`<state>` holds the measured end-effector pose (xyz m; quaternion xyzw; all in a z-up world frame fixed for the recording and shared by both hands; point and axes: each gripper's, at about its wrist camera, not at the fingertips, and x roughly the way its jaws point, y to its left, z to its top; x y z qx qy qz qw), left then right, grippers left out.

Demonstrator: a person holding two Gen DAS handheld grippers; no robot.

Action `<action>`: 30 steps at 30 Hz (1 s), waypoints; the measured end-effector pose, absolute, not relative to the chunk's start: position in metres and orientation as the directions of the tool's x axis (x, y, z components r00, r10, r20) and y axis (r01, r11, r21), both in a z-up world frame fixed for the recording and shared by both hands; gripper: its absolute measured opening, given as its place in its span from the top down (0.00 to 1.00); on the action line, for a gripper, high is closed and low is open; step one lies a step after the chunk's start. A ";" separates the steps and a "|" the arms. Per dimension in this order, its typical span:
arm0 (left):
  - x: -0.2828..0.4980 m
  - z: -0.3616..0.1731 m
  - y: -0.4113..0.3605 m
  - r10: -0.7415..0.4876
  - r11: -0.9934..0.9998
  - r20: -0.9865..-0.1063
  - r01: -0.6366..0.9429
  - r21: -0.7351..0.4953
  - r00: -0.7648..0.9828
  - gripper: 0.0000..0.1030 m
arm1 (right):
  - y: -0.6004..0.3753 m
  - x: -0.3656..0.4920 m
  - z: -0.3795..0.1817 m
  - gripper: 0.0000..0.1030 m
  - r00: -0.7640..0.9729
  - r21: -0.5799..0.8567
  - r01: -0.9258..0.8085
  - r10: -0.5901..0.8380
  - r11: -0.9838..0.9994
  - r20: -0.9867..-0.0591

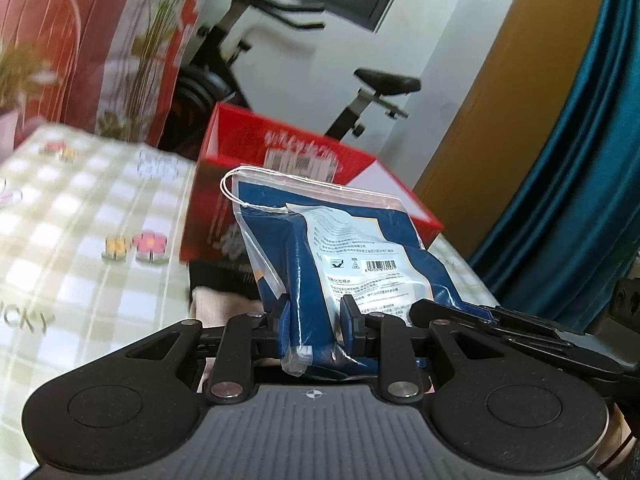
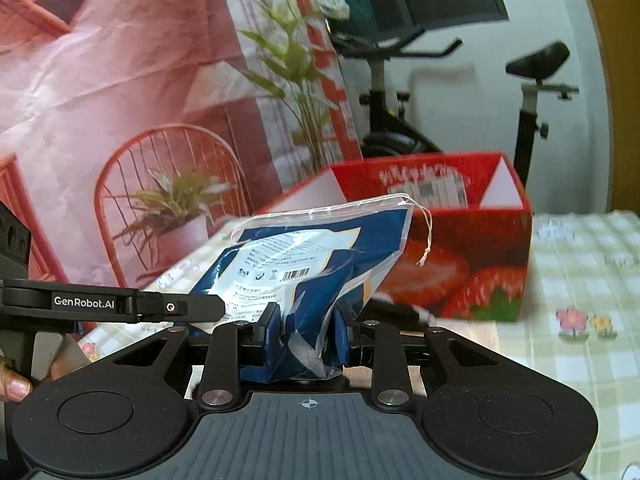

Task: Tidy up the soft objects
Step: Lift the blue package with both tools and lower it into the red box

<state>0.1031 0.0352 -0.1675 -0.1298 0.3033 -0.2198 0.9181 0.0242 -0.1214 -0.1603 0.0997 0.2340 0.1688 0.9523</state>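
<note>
Left wrist view, both jaws pinching blue packet (image 1: 340, 248), red box (image 1: 224, 184) behind, contents hidden.

"GenRobot.AI" in white letters runs along the black arm of the left gripper (image 2: 200, 307), seen at the left edge of the right wrist view. A barcode and small printed lines, too fine to read, sit on the white label of the blue packet (image 1: 360, 256) in its clear plastic bag, while the tablecloth (image 1: 80, 240) carries grey capitals ending "CKY" at its left edge. The red box (image 2: 472, 240) bears white script and a shipping label on its inner wall, both too blurred to make out.
</note>
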 end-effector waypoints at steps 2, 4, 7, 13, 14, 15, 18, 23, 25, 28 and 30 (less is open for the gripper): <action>0.103 -0.159 0.034 -0.483 0.870 -0.483 0.338 -0.360 0.731 0.74 | -0.123 0.025 -0.152 0.75 0.842 0.260 -0.283 0.369 0.923 -0.393; 0.106 -0.151 0.032 -0.486 0.869 -0.469 0.350 -0.350 0.737 0.74 | -0.124 0.026 -0.145 0.75 0.848 0.256 -0.287 0.369 0.923 -0.381; 0.114 -0.140 0.029 -0.499 0.862 -0.444 0.373 -0.343 0.744 0.74 | -0.129 0.034 -0.134 0.75 0.856 0.252 -0.291 0.369 0.923 -0.362; 0.151 -0.129 0.029 -0.538 0.830 -0.427 0.367 -0.420 0.726 0.74 | -0.143 0.064 -0.111 0.75 0.866 0.257 -0.288 0.365 0.923 -0.341; 0.157 -0.127 0.027 -0.538 0.830 -0.423 0.370 -0.417 0.729 0.74 | -0.146 0.071 -0.109 0.75 0.866 0.262 -0.287 0.366 0.922 -0.340; 0.164 -0.125 0.025 -0.536 0.832 -0.421 0.373 -0.410 0.732 0.74 | -0.148 0.079 -0.108 0.75 0.866 0.267 -0.285 0.367 0.921 -0.340; 0.186 -0.123 0.020 -0.538 0.832 -0.425 0.379 -0.406 0.727 0.74 | -0.157 0.103 -0.104 0.75 0.867 0.272 -0.277 0.362 0.922 -0.342; 0.227 -0.125 0.011 -0.554 0.819 -0.428 0.374 -0.436 0.714 0.74 | -0.169 0.143 -0.102 0.75 0.870 0.235 -0.253 0.327 0.938 -0.369; 0.243 -0.127 0.004 -0.563 0.814 -0.431 0.385 -0.435 0.705 0.74 | -0.173 0.156 -0.104 0.75 0.872 0.216 -0.236 0.305 0.947 -0.384; 0.265 -0.132 -0.009 -0.569 0.814 -0.448 0.395 -0.427 0.690 0.74 | -0.183 0.177 -0.108 0.75 0.868 0.198 -0.208 0.274 0.958 -0.415; 0.276 -0.137 -0.017 -0.566 0.818 -0.469 0.392 -0.421 0.678 0.74 | -0.189 0.190 -0.113 0.75 0.858 0.188 -0.192 0.258 0.963 -0.444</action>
